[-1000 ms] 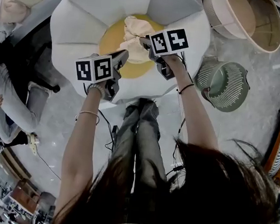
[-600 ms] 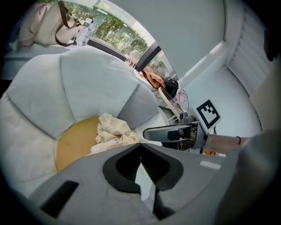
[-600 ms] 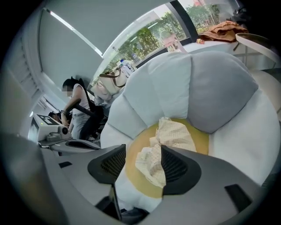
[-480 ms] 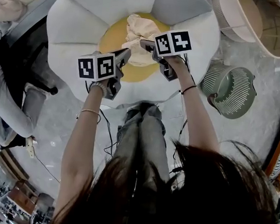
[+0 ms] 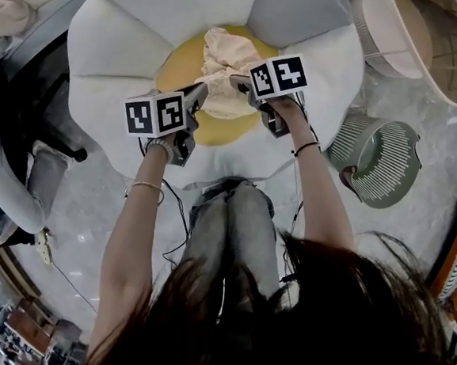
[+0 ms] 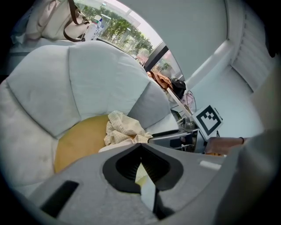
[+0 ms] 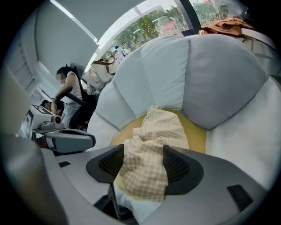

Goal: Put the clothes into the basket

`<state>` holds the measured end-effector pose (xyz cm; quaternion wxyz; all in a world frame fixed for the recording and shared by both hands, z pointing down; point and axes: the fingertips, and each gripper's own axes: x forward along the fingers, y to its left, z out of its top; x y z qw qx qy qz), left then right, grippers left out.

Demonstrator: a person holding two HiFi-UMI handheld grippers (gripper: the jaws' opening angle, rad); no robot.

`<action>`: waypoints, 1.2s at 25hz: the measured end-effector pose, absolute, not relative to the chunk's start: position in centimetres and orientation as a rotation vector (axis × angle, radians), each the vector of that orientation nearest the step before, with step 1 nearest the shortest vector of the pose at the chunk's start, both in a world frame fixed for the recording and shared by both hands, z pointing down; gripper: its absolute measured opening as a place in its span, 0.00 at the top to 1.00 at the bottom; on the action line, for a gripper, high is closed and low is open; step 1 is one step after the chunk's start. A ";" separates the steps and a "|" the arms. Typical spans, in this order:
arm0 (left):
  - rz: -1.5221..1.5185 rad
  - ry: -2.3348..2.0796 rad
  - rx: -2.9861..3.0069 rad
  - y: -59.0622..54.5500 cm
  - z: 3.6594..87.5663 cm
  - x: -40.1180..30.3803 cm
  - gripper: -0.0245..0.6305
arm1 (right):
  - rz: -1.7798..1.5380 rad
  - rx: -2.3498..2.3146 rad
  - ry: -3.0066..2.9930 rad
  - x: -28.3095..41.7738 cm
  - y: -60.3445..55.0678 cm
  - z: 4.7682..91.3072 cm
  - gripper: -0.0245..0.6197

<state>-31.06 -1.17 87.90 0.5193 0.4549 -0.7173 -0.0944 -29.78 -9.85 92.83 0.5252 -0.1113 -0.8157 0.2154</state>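
Checked cloth [image 5: 224,54] — crumpled, pale yellow.

Eyes on the pale cream checked fabric garment [image 5: 226,60]: crumpled into a loose heap, folds bunched, lying on the round yellow centre of the white petal-shaped cushion [image 5: 114,40], toward the far edge of that yellow patch. Over on the right, down on the floor, the green slatted plastic basket [image 5: 391,138], mouth open, well apart from the garment. Beyond it, a larger pale pink round basket [image 5: 376,40], inside showing.
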 end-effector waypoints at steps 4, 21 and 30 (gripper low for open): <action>-0.228 -1.722 1.086 -1.5 89.7 -31.5 0.95 | 0.484 -0.276 -1.941 -30.3 -9.9 95.1 0.59; -0.231 -1.815 1.042 -1.7 96.9 -33.7 0.95 | 0.417 -0.351 -1.903 -33.4 -9.6 102.9 0.60; -0.264 -1.806 1.033 -1.6 96.8 -33.2 0.95 | 0.495 -0.284 -1.917 -33.3 -10.1 102.6 0.79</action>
